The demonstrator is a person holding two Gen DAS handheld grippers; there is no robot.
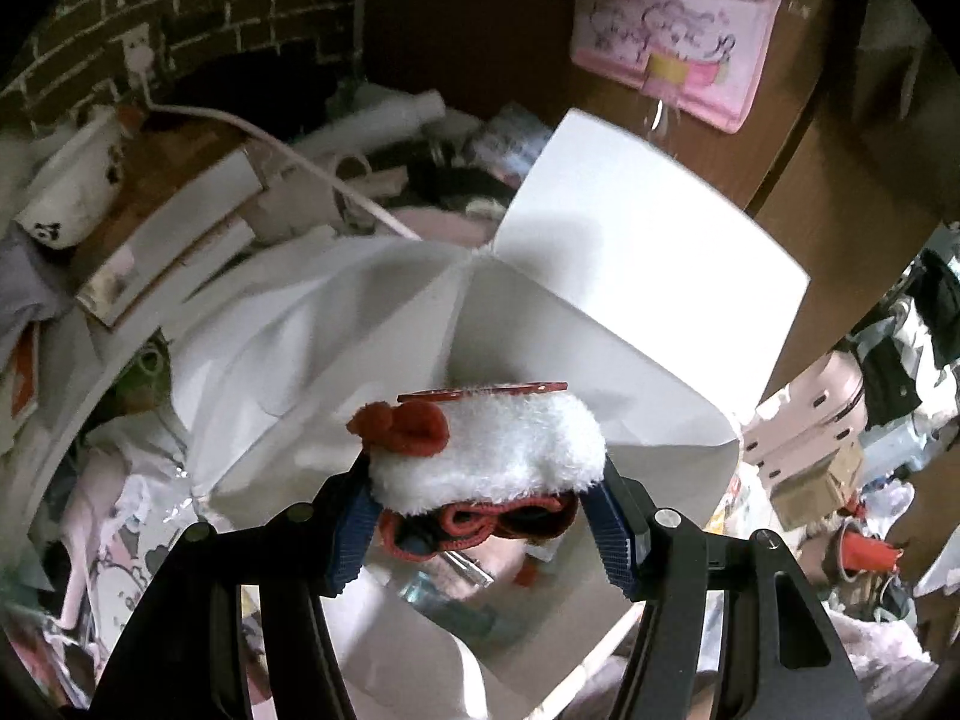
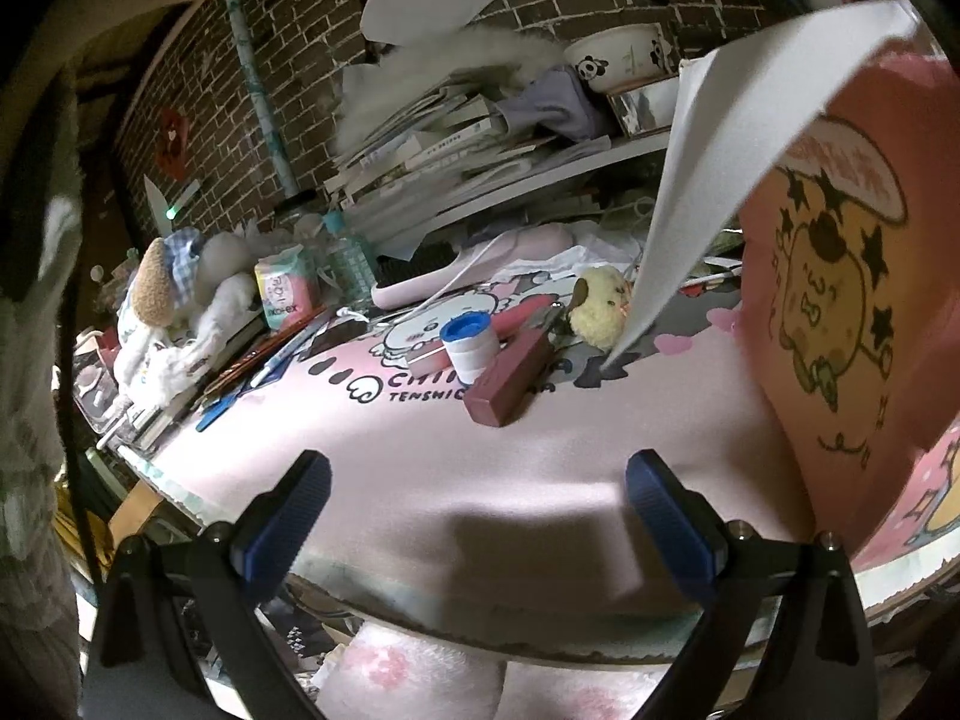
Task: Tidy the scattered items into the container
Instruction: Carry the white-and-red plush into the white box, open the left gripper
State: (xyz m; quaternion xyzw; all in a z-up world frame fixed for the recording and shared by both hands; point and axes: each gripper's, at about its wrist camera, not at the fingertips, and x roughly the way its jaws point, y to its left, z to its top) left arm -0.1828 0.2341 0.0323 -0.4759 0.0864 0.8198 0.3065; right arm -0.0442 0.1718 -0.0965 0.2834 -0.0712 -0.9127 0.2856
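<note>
My left gripper (image 1: 480, 498) is shut on a white plush toy (image 1: 486, 450) with a red bow and red trim. It hangs over the open mouth of the container (image 1: 630, 276), a box with white flaps and a white inside. A few items lie at the box's bottom, under the toy. In the right wrist view the container (image 2: 840, 300) stands at the right as a pink cartoon-printed box with a raised white flap. My right gripper (image 2: 477, 498) is open and holds nothing, low over the front of the pink desk mat (image 2: 420, 450).
On the mat lie a maroon box (image 2: 510, 384), a white roll with a blue cap (image 2: 471, 339) and a yellow plush (image 2: 600, 306). Stuffed animals (image 2: 174, 288), a tissue pack and a bottle crowd the left. Stacked books and a panda bowl (image 2: 624, 60) fill the shelf behind.
</note>
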